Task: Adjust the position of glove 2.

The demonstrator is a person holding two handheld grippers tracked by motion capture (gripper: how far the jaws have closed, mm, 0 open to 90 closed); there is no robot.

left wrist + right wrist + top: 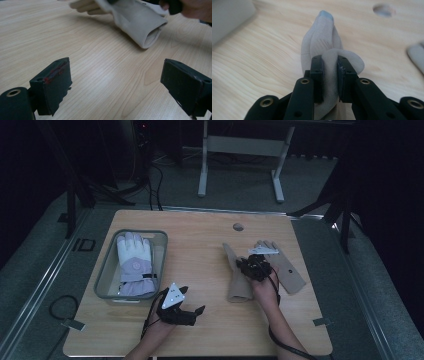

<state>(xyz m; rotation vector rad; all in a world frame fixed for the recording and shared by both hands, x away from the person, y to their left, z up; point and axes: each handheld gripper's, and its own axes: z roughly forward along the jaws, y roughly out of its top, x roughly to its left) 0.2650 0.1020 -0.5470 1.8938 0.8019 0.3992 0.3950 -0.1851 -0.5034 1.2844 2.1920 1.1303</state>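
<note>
At the left of the wooden desk (pixel 200 270) sits a grey bin (pixel 107 270), and inside it lies a white and lavender winter glove (pixel 134 265), its fingertips pointing toward the far edge and its dark-strapped cuff toward the near rim. Just right of the bin's near corner, the left gripper (pixel 192 302) hovers low over bare wood, held in the person's left hand (pixel 162 322), with its grey three-cornered plate on top. Its fingers (pixel 53 80) are spread wide with nothing between them; the left gripper view looks past them across the woodgrain to the open cuff of a beige glove (pixel 140 22) lying farther off. Moving right in the high view, that beige glove (pixel 236 275) lies stretched on the desk with its cuff toward the near edge. The right gripper (pixel 252 265) is on it near its middle, and the right gripper view shows its fingers (pixel 318 75) narrowed onto a pinched-up fold of the beige fabric (pixel 324 50), which bulges above and beyond the pads. Just right of this gripper a second beige glove (pixel 287 270) lies flat, angled toward the right edge. A small round hole (pixel 238 226) marks the desk near its far edge.
</note>
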